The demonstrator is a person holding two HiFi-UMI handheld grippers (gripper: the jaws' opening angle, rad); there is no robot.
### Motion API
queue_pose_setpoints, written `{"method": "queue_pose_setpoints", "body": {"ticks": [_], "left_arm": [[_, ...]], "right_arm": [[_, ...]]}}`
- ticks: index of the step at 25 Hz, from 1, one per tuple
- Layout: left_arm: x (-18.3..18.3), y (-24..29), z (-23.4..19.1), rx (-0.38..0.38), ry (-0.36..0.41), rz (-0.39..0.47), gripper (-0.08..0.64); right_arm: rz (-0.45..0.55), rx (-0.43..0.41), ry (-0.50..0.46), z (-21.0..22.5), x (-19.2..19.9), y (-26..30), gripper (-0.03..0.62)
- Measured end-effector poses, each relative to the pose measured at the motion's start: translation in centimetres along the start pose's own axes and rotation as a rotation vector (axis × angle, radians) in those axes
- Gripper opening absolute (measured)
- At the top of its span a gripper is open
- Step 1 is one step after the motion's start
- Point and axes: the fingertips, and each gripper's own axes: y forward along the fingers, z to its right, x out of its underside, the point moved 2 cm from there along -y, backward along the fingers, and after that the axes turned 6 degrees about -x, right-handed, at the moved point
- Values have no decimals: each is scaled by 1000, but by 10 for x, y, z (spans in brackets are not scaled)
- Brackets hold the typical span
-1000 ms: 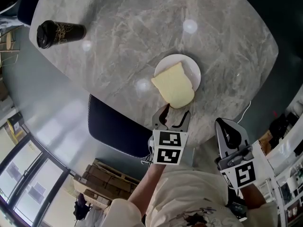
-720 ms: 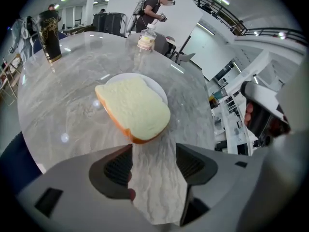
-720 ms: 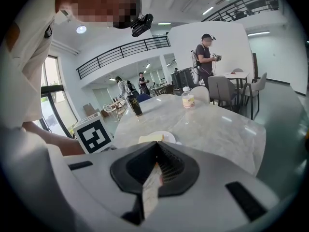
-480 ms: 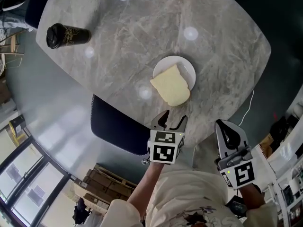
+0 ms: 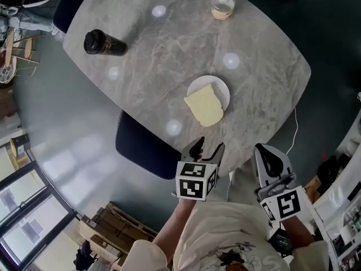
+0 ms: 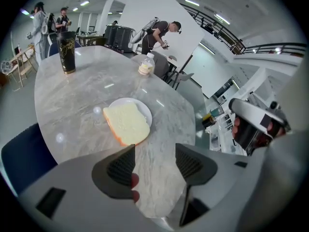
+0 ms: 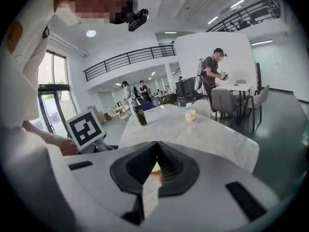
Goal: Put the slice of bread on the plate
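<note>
A pale slice of bread (image 5: pixel 204 106) lies on the small white plate (image 5: pixel 220 88) and overhangs its near rim; the left gripper view shows the same bread (image 6: pixel 126 123) and plate (image 6: pixel 143 109). My left gripper (image 5: pixel 205 148) hangs open and empty at the table's near edge, a short way back from the bread, with bare marble between the jaws of the left gripper (image 6: pixel 154 163). My right gripper (image 5: pixel 268 158) is off the table to the right, its jaws pressed together with nothing held, as the right gripper (image 7: pixel 155 166) view shows.
A black tumbler (image 5: pixel 102 43) lies on the marble table (image 5: pixel 146 55) at the far left, and a small lidded jar (image 5: pixel 222 5) stands at the far edge. A dark blue chair (image 5: pixel 148 149) sits under the near left edge. People stand in the background.
Both grippers have drawn back from the table toward the person; the bread and plate look smaller and farther. The bread stays on the plate.
</note>
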Motion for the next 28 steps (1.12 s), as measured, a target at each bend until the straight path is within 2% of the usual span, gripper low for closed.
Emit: {"method": "queue_pose_setpoints", "body": {"ticks": [5, 13, 18, 25, 28], "left_arm": [[0, -23, 20, 2, -6, 41, 267], [-4, -64, 45, -2, -17, 104, 265], [-12, -89, 59, 7, -5, 158, 265], [-7, -127, 81, 35, -24, 236, 262], [-10, -132, 91, 34, -30, 279, 261]], "right_arm": [[-37, 12, 52, 2, -3, -8, 5], [-23, 1, 42, -8, -27, -30, 5], [9, -58, 68, -19, -44, -36, 5], [17, -114, 52, -54, -48, -55, 5], [39, -136, 57, -54, -47, -60, 5]]}}
